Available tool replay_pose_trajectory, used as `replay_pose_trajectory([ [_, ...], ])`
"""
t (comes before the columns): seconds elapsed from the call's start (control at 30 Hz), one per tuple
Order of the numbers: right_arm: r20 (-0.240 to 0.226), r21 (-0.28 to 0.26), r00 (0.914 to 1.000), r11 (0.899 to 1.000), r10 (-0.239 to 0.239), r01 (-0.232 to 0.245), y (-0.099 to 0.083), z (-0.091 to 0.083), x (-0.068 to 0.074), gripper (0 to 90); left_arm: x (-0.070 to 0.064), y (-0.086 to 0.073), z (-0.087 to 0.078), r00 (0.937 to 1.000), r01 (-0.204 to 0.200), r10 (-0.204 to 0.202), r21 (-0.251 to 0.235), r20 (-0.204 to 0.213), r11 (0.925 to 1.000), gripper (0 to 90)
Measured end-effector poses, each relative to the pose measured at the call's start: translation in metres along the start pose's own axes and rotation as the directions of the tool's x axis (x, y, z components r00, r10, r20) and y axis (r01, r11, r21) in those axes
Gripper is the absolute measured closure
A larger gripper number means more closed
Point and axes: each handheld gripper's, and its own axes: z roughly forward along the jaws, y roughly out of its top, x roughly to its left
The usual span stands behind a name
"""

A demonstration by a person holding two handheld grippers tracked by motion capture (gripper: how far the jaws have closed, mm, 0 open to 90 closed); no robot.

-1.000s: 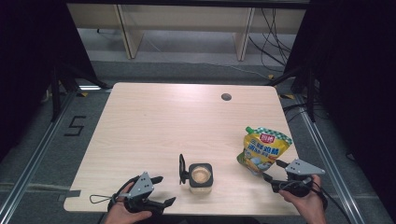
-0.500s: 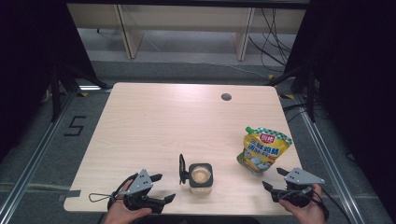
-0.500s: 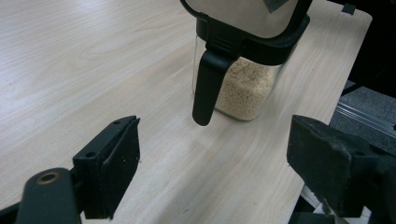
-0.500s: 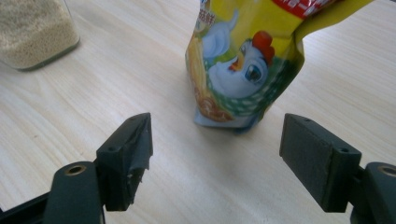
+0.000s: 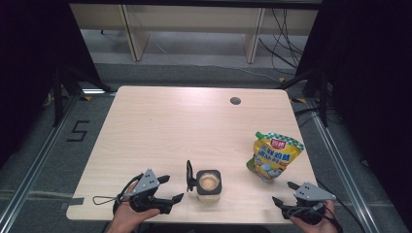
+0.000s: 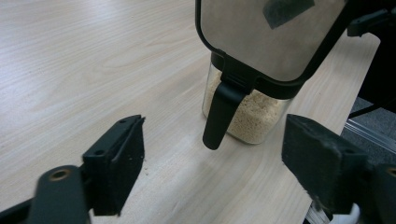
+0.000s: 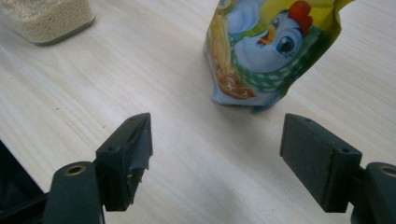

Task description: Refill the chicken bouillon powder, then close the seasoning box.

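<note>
Near table edge, left tongs (image 5: 171, 188) and right tongs (image 5: 284, 192) wide open, empty

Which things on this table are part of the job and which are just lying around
In the job: jar of granules, lid flipped open; yellow pouch; left gripper and right gripper, both open.
Lying about: cable hole in the table; shelving behind.

Pouch (image 7: 266, 51) top beyond frame edge
</note>
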Motion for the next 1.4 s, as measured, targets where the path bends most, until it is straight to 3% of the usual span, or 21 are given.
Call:
replay_pose_trajectory([
  [0.03, -0.001, 0.005, 1.0000, 1.000, -0.008, 0.008, 0.000, 0.000, 0.002, 26.3, -0.001, 0.000, 0.000, 0.9996, 0.026, -0.026, -0.004, 0.006, 0.9996, 25.1],
  [0.13, -0.011, 0.024, 0.9999, 1.000, 0.007, -0.007, 0.000, 0.001, 0.007, 26.4, -0.002, 0.002, -0.002, 0.9992, 0.028, -0.028, -0.014, 0.029, 0.9995, 32.4],
  [0.2, -0.010, 0.022, 0.9993, 0.999, -0.036, 0.036, 0.001, 0.003, 0.006, 26.4, -0.001, 0.005, -0.003, 0.9994, -0.007, 0.008, -0.017, 0.035, 0.9998, 41.0],
  [0.23, -0.009, 0.020, 0.9988, 0.999, -0.048, 0.048, 0.001, 0.004, 0.006, 26.4, -0.002, 0.006, -0.004, 0.9996, -0.001, 0.002, -0.027, 0.027, 0.9996, 43.7],
  [0.33, -0.018, 0.024, 0.9981, 0.998, -0.059, 0.059, 0.001, 0.005, 0.006, 26.7, -0.001, 0.010, -0.005, 0.9981, -0.057, 0.058, -0.040, 0.023, 0.9976, 58.6],
  [0.43, -0.027, 0.032, 0.9985, 0.998, -0.048, 0.049, 0.001, 0.005, 0.007, 26.9, -0.004, 0.013, -0.005, 0.9976, -0.064, 0.065, -0.029, 0.022, 0.9975, 73.7],
  [0.47, -0.018, 0.032, 0.9981, 0.998, -0.059, 0.059, 0.001, 0.006, 0.007, 26.9, -0.004, 0.014, -0.005, 0.9959, -0.087, 0.087, -0.027, 0.024, 0.9959, 76.9],
  [0.57, -0.016, 0.036, 0.9980, 0.997, -0.062, 0.062, 0.001, 0.007, 0.007, 27.1, -0.005, 0.016, -0.006, 0.9958, -0.084, 0.085, -0.037, 0.035, 0.9958, 84.7],
  [0.63, -0.037, 0.038, 0.9980, 0.998, -0.051, 0.052, 0.002, 0.007, 0.008, 27.3, -0.007, 0.017, -0.007, 0.9980, -0.050, 0.052, -0.036, 0.036, 0.9981, 87.0],
  [0.67, -0.043, 0.031, 0.9978, 0.998, -0.050, 0.051, 0.002, 0.007, 0.008, 27.6, -0.005, 0.020, -0.008, 0.9962, -0.077, 0.079, -0.044, 0.037, 0.9960, 88.2],
  [0.7, -0.046, 0.031, 0.9983, 0.999, -0.035, 0.037, 0.003, 0.007, 0.010, 27.7, -0.006, 0.021, -0.010, 0.9973, -0.069, 0.070, -0.039, 0.020, 0.9968, 88.9],
  [0.73, -0.046, 0.028, 0.9970, 0.998, -0.062, 0.063, 0.003, 0.008, 0.009, 27.7, -0.005, 0.022, -0.010, 0.9968, -0.076, 0.077, -0.047, 0.022, 0.9960, 89.0],
  [0.9, -0.038, 0.032, 0.9978, 0.998, -0.055, 0.057, 0.004, 0.007, 0.011, 27.7, -0.007, 0.029, -0.012, 0.9950, -0.096, 0.097, -0.047, 0.021, 0.9942, 89.3],
  [0.93, -0.037, 0.032, 0.9977, 0.998, -0.056, 0.057, 0.004, 0.007, 0.011, 27.7, -0.007, 0.030, -0.012, 0.9931, -0.116, 0.116, -0.040, 0.016, 0.9925, 89.2],
  [0.97, -0.037, 0.033, 0.9978, 0.998, -0.055, 0.056, 0.004, 0.007, 0.011, 27.7, -0.008, 0.031, -0.011, 0.9950, -0.098, 0.099, -0.043, 0.012, 0.9942, 89.2],
  [1.0, -0.035, 0.034, 0.9978, 0.998, -0.056, 0.057, 0.004, 0.007, 0.011, 27.7, -0.007, 0.032, -0.010, 0.9936, -0.110, 0.111, -0.045, 0.019, 0.9929, 89.2],
  [1.03, -0.036, 0.034, 0.9977, 0.998, -0.057, 0.058, 0.004, 0.008, 0.011, 27.7, -0.009, 0.032, -0.008, 0.9962, -0.083, 0.084, -0.051, 0.020, 0.9952, 89.2],
  [1.07, -0.036, 0.035, 0.9977, 0.998, -0.058, 0.059, 0.004, 0.008, 0.011, 27.7, -0.008, 0.034, -0.006, 0.9941, -0.103, 0.105, -0.048, 0.029, 0.9935, 89.2],
  [1.4, -0.032, 0.033, 0.9968, 0.997, -0.073, 0.074, 0.004, 0.008, 0.010, 27.7, -0.016, 0.042, 0.001, 0.9934, -0.109, 0.110, -0.038, 0.033, 0.9934, 89.2],
])
